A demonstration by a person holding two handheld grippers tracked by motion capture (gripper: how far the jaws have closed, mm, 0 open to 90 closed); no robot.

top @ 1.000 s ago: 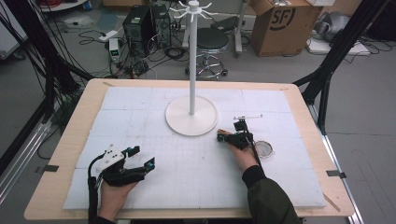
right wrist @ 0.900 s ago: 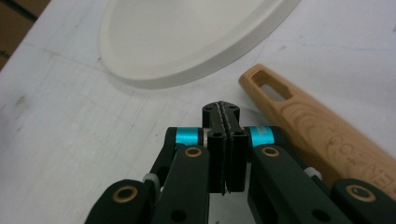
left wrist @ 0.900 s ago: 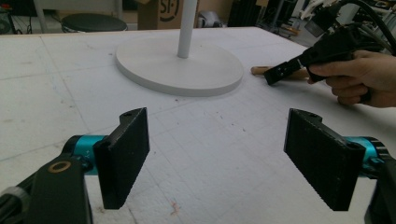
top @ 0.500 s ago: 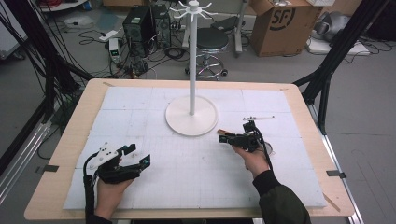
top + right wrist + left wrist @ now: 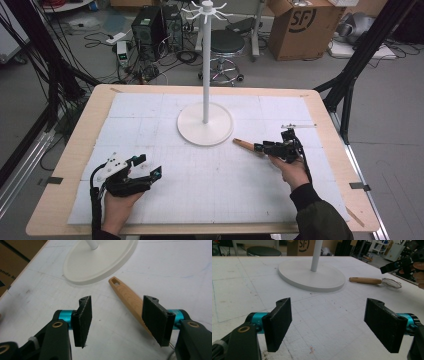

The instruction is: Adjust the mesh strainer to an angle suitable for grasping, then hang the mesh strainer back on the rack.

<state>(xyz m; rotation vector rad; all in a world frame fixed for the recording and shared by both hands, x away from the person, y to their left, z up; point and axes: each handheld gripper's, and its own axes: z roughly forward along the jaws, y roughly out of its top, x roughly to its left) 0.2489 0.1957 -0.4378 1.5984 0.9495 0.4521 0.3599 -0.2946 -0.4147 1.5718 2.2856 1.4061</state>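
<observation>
High view, layout: I see a white stand (image 5: 205, 122) with a tall pole at the middle of the tabletop (image 5: 70, 150), and a small strainer with a wooden handle (image 5: 245, 145) lying flat just to the right of the stand's base.
High view, right gripper (image 5: 261, 148): it sits over the strainer, pointing along the handle toward the stand; the mesh end is hidden under the hand, so I cannot place it from here.
High view, left gripper (image 5: 149, 167): it rests low at the near left, well apart from the strainer and the stand.
Left gripper view, left gripper (image 5: 337, 322): jaws stand wide apart with bare tabletop between them; nothing held.
Left gripper view, strainer: the wooden handle (image 5: 365, 280) and round mesh bowl (image 5: 392, 283) lie on the tabletop beside the stand's base (image 5: 312, 276).
Right gripper view, right gripper (image 5: 120, 315): jaws have just been opening and now stand well apart; the wooden handle (image 5: 126, 296) passes close by one pad, but neither pad presses on it. The handle's slotted end points at the stand's base (image 5: 97, 260).
Step in hand, my judgement: the strainer is released and lies loose; the likely aim is hanging it on the stand.
Next move, my judgement: I would centre the right gripper on the handle, close firmly, then lift so the slot can meet a hook at the pole's top (image 5: 205, 9).
</observation>
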